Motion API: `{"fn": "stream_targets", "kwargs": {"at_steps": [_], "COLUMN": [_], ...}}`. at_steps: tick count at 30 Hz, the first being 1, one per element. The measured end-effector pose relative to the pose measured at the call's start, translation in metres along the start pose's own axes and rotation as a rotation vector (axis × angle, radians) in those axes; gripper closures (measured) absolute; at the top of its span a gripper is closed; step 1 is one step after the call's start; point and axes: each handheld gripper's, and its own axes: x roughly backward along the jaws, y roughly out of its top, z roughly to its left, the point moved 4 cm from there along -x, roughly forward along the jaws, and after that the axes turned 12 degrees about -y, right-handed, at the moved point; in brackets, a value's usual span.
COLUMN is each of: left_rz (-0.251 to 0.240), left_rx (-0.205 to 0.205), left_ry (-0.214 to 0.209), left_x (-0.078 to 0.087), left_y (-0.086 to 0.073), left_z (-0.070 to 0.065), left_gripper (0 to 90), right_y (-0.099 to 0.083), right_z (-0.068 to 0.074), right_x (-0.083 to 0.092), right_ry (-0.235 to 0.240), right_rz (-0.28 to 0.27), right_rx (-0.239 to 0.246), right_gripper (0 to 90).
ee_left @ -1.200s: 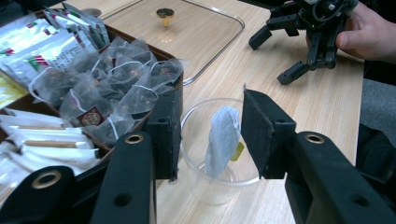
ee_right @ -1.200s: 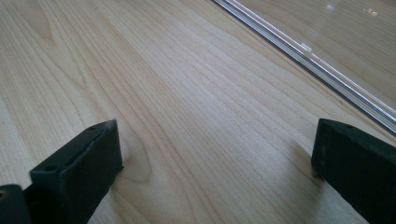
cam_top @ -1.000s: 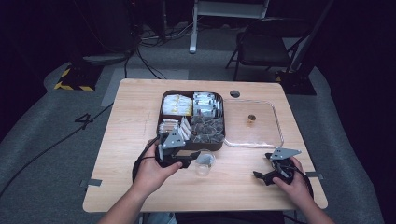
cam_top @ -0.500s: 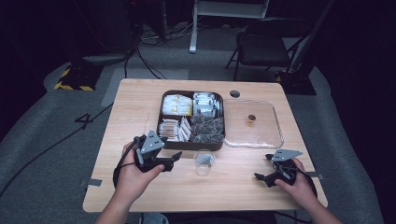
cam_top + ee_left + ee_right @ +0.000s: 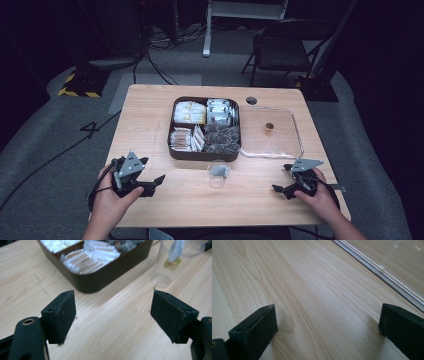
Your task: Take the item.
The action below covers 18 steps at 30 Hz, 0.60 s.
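Now we hold both tongs, left (image 5: 159,181) and right (image 5: 278,189), wide and empty, the left just opened, while the light, slippery clear plastic cup (image 5: 218,173) stands upright on the wooden bench (image 5: 150,125) before the dark sachet tray (image 5: 200,152), best gripped gently mid-wall.

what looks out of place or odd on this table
Nothing is spilled or damaged. The clear lid lies flat beside the open dark box, and a clear cup holding a tea bag stands upright in front of it.
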Motion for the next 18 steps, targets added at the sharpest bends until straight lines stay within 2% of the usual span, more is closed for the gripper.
{"fn": "stream_targets", "kwargs": {"at_steps": [7, 13, 18], "left_rz": [0.108, 0.133, 0.169], "left_rx": [0.042, 0.075, 0.111], "left_ry": [0.047, 0.035, 0.045], "left_x": [0.003, -0.009, -0.018], "left_y": [-0.031, -0.051, -0.065], "left_z": [0.02, 0.033, 0.041], "left_gripper": [19.0, 18.9, 18.8], "right_y": [0.0, 0.0, 0.0], "right_z": [0.0, 0.0, 0.0], "right_x": [0.0, 0.0, 0.0], "right_ry": [-0.001, 0.0, 0.003], "right_rz": [0.0, 0.0, -0.001], "right_rx": [0.0, 0.001, 0.004], "right_gripper": [1.8, 1.9, 1.9]}}
